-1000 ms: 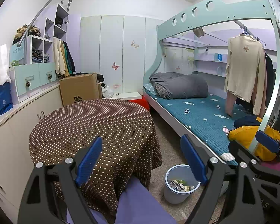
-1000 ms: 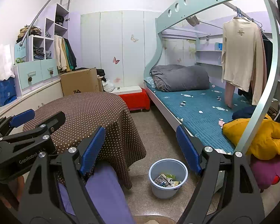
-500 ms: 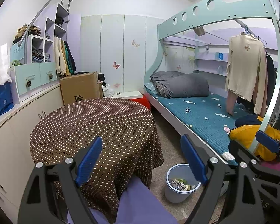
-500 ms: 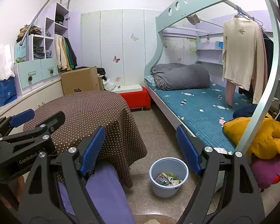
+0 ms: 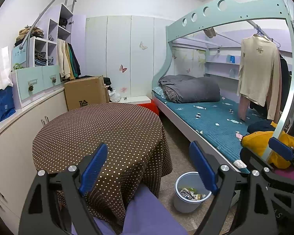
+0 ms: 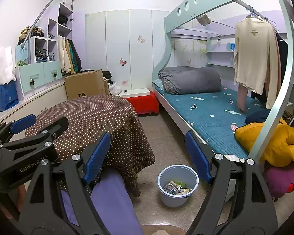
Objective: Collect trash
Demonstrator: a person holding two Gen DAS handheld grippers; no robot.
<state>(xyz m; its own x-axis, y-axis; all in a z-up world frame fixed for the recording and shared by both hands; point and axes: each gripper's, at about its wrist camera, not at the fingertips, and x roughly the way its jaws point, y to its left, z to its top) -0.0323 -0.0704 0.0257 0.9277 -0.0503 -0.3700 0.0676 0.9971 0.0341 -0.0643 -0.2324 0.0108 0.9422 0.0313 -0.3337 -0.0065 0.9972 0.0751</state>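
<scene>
nothing has shifted over the last second: left hand-held gripper (image 5: pixel 149 168) and right hand-held gripper (image 6: pixel 148 156) both gape, empty. wrappers already in the bin (image 6: pixel 178 186) on the floor beside the bench (image 6: pixel 92 117); scraps (image 6: pixel 193 106) on the bed beyond the bin. clear floor lane between bench drape and bed edge.

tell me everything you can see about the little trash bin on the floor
The trash bin is a small round bucket that looks like pale grey-blue plastic, with a lighter rim and no lid. It stands upright on the speckled floor, in the gap between the round table's brown dotted cloth and the bed; it looks clear of both. Inside lies a shallow heap of crumpled wrappers and paper scraps, one bit green, well below the rim. Nothing holds it.
</scene>
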